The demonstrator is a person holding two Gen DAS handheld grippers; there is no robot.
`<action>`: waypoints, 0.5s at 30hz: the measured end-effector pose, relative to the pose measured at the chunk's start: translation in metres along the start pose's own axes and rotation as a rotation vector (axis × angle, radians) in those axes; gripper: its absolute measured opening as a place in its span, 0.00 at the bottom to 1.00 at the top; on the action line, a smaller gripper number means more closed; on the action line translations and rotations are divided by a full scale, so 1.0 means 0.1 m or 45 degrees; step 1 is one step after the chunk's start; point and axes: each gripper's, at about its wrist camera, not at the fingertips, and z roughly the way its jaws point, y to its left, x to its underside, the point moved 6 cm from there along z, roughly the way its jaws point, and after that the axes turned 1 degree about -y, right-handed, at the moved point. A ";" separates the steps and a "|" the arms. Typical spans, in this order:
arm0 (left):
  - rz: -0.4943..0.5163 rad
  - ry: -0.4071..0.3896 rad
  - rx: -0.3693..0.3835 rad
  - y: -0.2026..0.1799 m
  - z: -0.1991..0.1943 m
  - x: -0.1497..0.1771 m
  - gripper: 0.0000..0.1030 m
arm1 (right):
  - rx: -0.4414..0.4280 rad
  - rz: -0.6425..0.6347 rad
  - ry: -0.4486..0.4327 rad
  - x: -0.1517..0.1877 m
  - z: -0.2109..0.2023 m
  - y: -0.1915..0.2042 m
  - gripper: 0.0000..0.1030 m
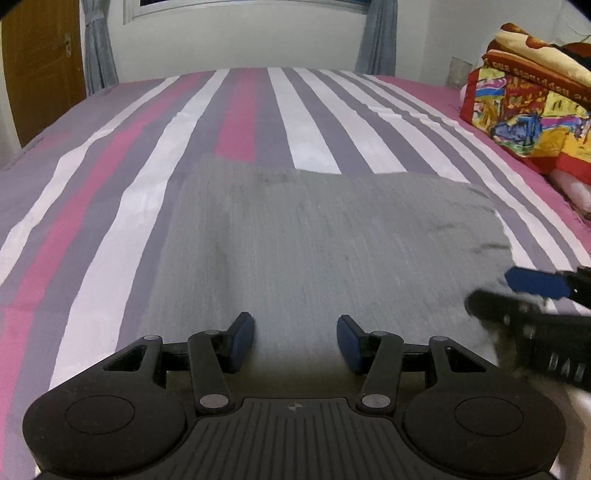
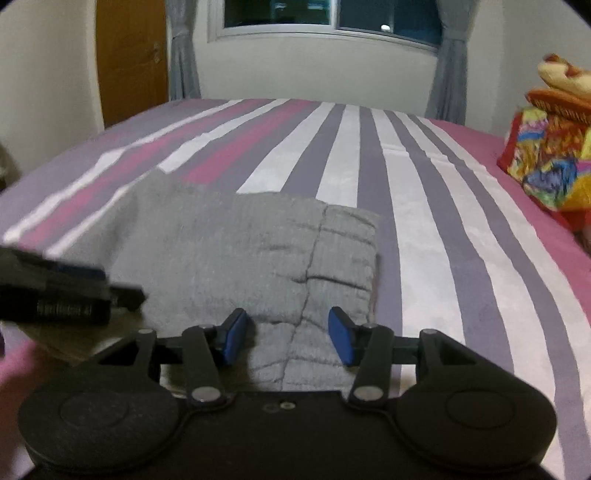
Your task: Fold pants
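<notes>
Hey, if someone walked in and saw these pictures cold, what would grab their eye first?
Probably the striped bedsheet in pink, white and grey, filling most of both views. On it, near the cameras, lie the grey pants, folded into a flat rectangle. At the right edge sits a bright pile of bedding in red and yellow, and both grippers, left gripper and right gripper, hang open above the pants' near edge.

Striped bed [image 1: 258, 110] — curtained window [image 2: 325, 18]
</notes>
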 end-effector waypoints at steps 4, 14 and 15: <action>-0.004 -0.020 -0.005 0.00 -0.13 0.10 0.50 | -0.006 0.022 0.007 0.07 -0.05 -0.01 0.48; -0.069 -0.047 0.011 0.08 -0.37 0.15 0.50 | 0.017 -0.030 0.007 0.12 -0.19 0.01 0.50; -0.083 -0.053 0.009 0.12 -0.41 0.15 0.50 | 0.009 -0.007 0.001 0.10 -0.23 -0.01 0.52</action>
